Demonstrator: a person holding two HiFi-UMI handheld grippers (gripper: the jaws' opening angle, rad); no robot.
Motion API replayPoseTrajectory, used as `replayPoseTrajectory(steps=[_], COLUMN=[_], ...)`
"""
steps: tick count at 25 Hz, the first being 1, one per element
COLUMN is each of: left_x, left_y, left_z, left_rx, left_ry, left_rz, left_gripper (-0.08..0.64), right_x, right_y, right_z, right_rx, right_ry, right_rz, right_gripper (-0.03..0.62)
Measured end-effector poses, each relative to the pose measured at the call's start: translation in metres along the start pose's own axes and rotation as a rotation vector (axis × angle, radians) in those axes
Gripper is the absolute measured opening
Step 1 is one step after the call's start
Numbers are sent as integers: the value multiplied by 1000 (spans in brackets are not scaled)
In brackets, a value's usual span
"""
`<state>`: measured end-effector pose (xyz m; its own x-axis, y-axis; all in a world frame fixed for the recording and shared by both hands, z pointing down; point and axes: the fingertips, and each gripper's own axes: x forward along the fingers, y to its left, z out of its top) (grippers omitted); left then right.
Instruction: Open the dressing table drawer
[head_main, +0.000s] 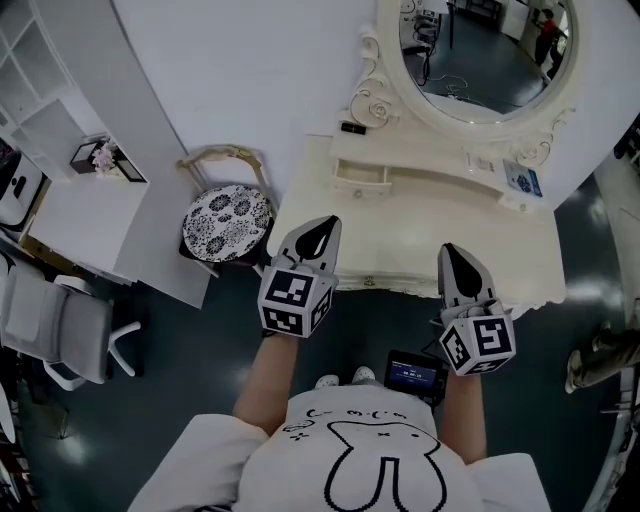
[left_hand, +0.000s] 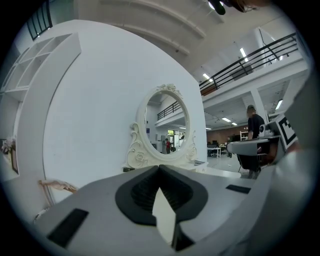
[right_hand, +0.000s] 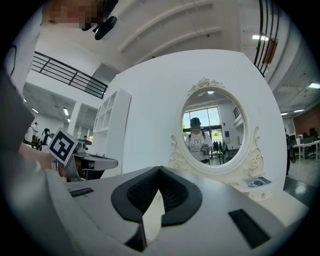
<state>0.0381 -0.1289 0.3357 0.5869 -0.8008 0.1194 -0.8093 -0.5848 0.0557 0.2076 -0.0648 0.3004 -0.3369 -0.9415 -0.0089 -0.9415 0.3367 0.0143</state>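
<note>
Far left in the head view: white shelving (head_main: 35, 70) against the wall, and a grey office chair (head_main: 60, 325) nearer the camera. Next along, a round stool (head_main: 228, 220) with a black-and-white patterned seat, just beside the left end of the cream desk (head_main: 420, 235). Left tongs (head_main: 320, 232) at the desk's near left corner, closed tip to tip and empty, plainly so in the left gripper view. On the desk's raised back tier, below the left side of the oval mirror (head_main: 485, 50), the small drawer (head_main: 362, 178), flush shut, well apart from both tongs. Further right, right tongs (head_main: 455, 262) at the desk's near edge, likewise closed on nothing. At the tier's right end, a small blue-and-white card (head_main: 522, 180).
</note>
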Motion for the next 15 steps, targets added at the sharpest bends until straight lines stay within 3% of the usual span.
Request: replayPoseTrajectory(steps=[15], left_x=[32], left_y=[-33], left_z=[9], left_rx=[-8], left_ry=[-34], left_rz=[66], left_gripper=[2], right_x=[1], right_y=[-49], right_z=[-2], right_rx=[-10], right_ry=[9], right_rz=[86], right_gripper=[12])
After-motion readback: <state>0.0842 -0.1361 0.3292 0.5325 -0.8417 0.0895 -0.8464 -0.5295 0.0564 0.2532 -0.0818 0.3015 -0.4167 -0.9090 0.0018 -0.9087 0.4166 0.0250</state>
